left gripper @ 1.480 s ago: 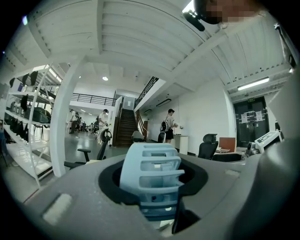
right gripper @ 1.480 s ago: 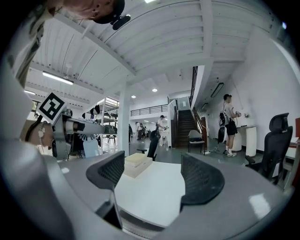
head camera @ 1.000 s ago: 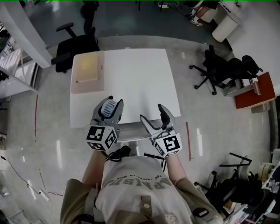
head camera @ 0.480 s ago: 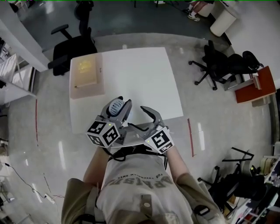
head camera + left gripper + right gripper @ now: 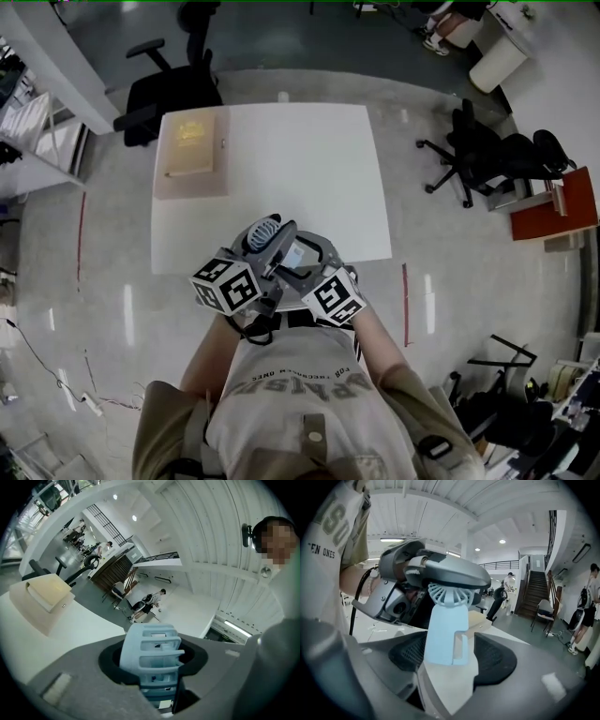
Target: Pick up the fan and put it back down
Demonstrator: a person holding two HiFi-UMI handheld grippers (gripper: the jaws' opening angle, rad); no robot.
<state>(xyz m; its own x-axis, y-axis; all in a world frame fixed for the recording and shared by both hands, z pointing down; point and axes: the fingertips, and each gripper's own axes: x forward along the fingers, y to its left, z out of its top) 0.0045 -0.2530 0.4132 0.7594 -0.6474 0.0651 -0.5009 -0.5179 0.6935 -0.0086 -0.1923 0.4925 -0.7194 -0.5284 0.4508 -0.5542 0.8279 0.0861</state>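
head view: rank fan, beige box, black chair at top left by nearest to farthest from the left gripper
1. fan, between its jaws, at the table's near edge
2. beige box, table's far left corner
3. black chair, beyond that corner

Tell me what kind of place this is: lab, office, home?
Probably an open lab or workshop hall, not a home: a white table on a polished floor, black office chairs nearby, and a staircase under a high ribbed ceiling.
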